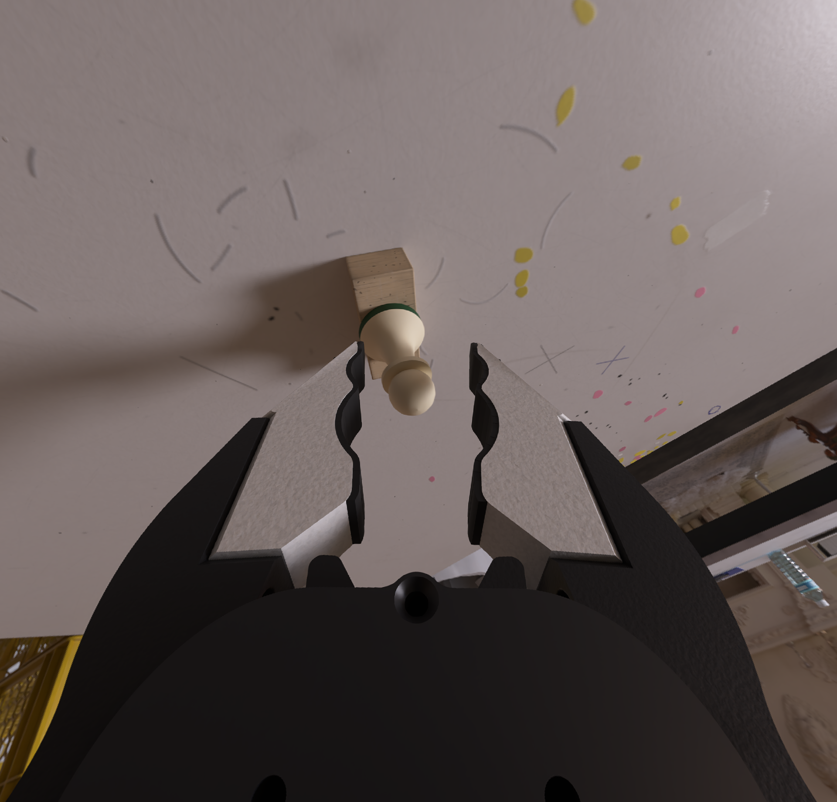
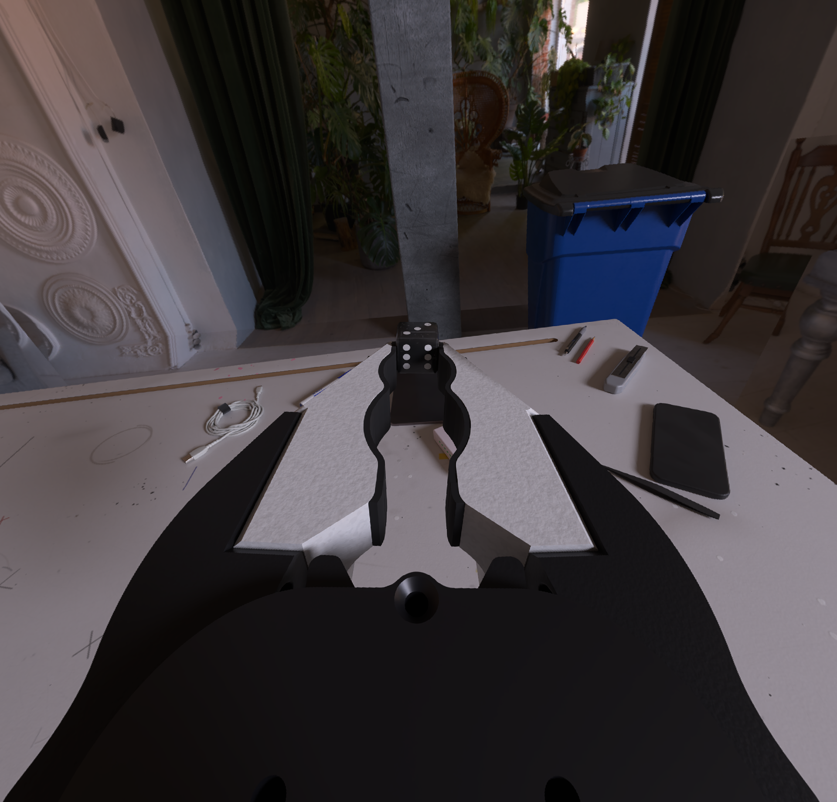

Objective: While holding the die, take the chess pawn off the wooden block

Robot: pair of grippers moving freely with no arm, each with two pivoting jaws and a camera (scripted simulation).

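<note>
In the left wrist view a cream chess pawn (image 1: 401, 359) with a green ring at its base stands on a small pale wooden block (image 1: 382, 279) on the white table. My left gripper (image 1: 416, 350) is open and looks down on them. The pawn's head sits between the fingertips, closer to the left fingertip (image 1: 358, 363), and I see no contact. In the right wrist view my right gripper (image 2: 417, 350) is shut on a black die (image 2: 417, 345) with white pips, held at the fingertips above the table.
The table (image 1: 407, 100) bears paint spots and pen marks; its dark edge (image 1: 724, 399) runs at the right. In the right wrist view: a white cable (image 2: 231, 417), pens (image 2: 577, 345), a utility knife (image 2: 625, 368), a black phone (image 2: 688, 449), a black stick (image 2: 666, 492), a blue bin (image 2: 607, 254) beyond.
</note>
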